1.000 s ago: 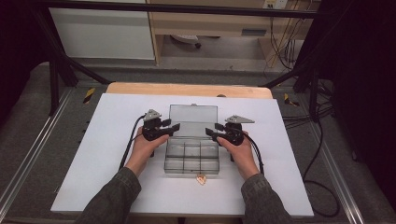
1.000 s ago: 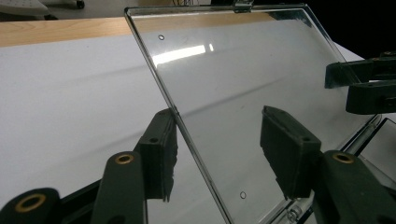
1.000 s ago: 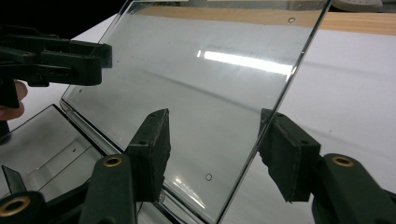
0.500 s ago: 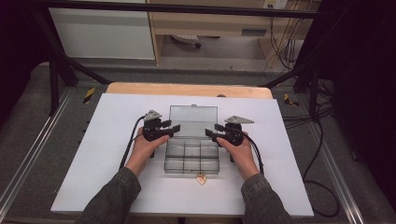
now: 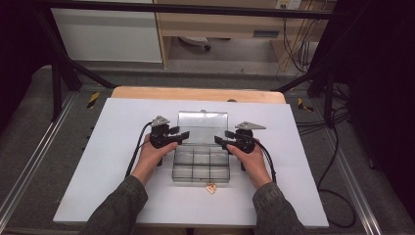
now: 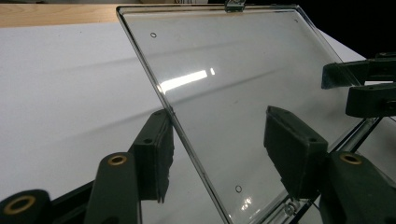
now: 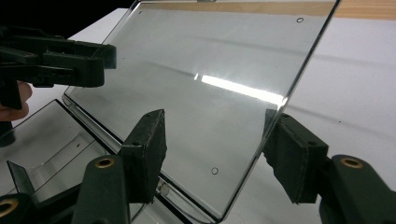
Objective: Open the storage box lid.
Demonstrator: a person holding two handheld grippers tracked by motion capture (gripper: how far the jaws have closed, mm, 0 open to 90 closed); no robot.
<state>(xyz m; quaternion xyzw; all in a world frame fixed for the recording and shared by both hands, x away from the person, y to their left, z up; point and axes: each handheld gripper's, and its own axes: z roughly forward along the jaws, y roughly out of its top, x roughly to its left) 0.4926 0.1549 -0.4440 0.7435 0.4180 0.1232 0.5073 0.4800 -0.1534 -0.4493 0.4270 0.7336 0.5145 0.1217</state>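
The clear compartment box (image 5: 200, 164) sits mid-worktop (image 5: 98, 147), nearer the front edge, with its lid (image 5: 203, 126) swung back. Both tongs, left (image 5: 180, 137) and right (image 5: 221, 139), straddle the lid's side edges, and their jaws have just been spreading, so neither is pinching. Risk: with nothing holding it, the lid could flop down, or get bumped and shift the box. The small orange piece (image 5: 211, 188) near the front edge could get knocked.

White table (image 5: 98, 186) top, pale wooden strip (image 5: 195, 94) along far edge. Grey floor (image 5: 29, 127) around, metal rails (image 5: 29, 171) flanking both sides. Black frame bars (image 5: 63, 73) slanting in from upper corners, another crossing top. Yellow-black hazard markers (image 5: 93, 99) on floor left and right. Black cables (image 5: 337, 161) trailing along right side. Behind: white cabinet panel (image 5: 107, 34), light wooden furniture (image 5: 220, 24). Dark surroundings left and right. Overhead light glare.
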